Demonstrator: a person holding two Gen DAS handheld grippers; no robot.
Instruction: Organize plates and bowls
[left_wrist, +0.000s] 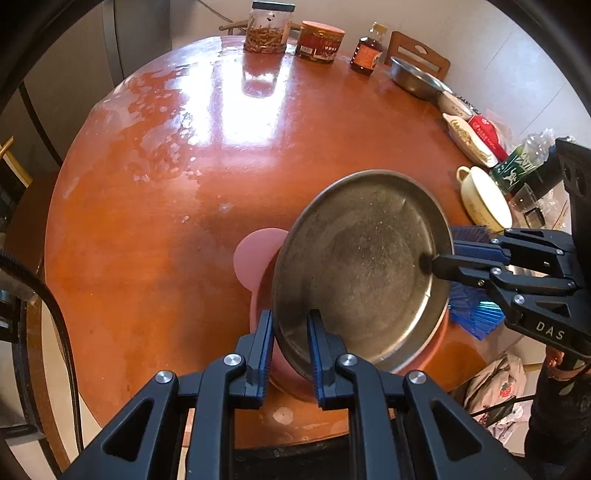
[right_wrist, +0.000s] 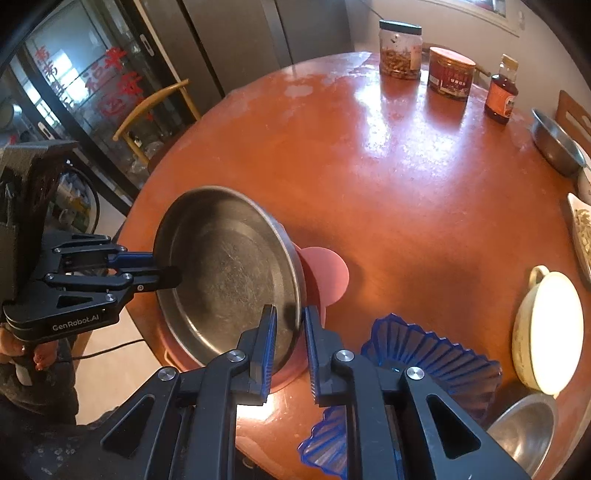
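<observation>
The steel plate sits low and right of centre in the left wrist view, tilted over a pink bowl, probably for nesting. The left gripper clamps its near rim, one finger inside. The right gripper pinches the opposite rim likewise. Both share the load above the round table.
</observation>
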